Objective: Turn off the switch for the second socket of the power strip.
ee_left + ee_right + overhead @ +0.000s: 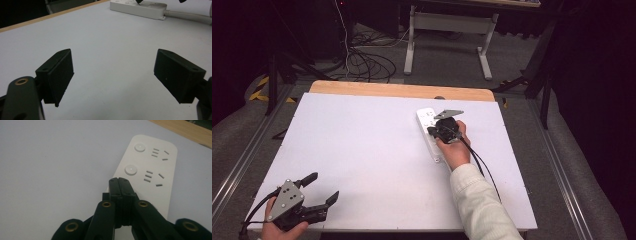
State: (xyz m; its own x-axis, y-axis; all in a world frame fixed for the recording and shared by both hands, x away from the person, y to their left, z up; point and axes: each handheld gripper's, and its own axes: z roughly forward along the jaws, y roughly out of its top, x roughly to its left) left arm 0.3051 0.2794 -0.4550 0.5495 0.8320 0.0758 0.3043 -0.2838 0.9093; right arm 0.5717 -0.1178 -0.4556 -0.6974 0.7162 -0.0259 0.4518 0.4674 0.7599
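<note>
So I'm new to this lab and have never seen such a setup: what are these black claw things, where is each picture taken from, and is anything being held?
No robot here: a person holds a two-jaw hand tool in each hand. The high view looks down on the white table. The other two pictures come from cameras riding on each tool, looking along its jaws. The left gripper waits near the table's front edge, jaws wide apart, holding nothing. The right gripper has its jaws shut together, tips over a white power strip with round buttons; I cannot tell whether they touch it. The strip's grey cable runs off to one side.
</note>
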